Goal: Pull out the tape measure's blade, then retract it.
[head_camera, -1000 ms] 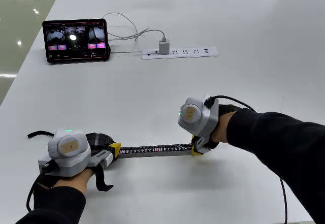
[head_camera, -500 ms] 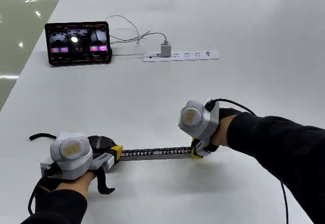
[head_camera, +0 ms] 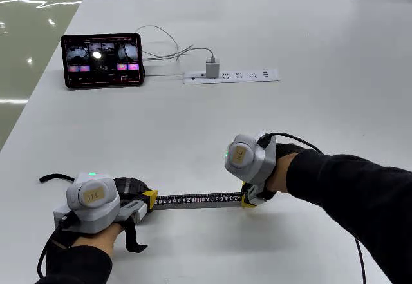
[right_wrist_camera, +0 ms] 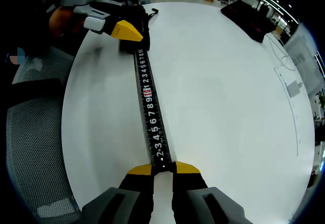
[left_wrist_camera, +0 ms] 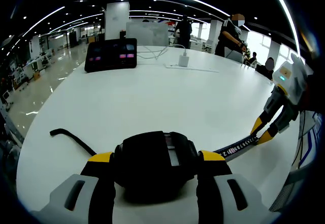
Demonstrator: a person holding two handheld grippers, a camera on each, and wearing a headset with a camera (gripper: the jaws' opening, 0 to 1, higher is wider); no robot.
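The left hand-held gripper (left_wrist_camera: 156,156) is clamping the black case of the tape measure (left_wrist_camera: 155,164) between its yellow-tipped jaws, near the left, near edge of the white tabletop (head_camera: 193,129). The case is resting on the tabletop, its black strap (left_wrist_camera: 71,137) trailing off to the left. The blade (head_camera: 196,199) is lying pulled out flat along the tabletop, running rightward from the case to the right hand-held gripper (right_wrist_camera: 162,169), which is pinching the blade's free end with its jaws closed on it. In the right gripper view the printed numbers are reading along the blade toward the case. At the far side, a lit tablet (head_camera: 103,60) is standing left of a power strip (head_camera: 232,76) with a charger (head_camera: 211,67) plugged in.
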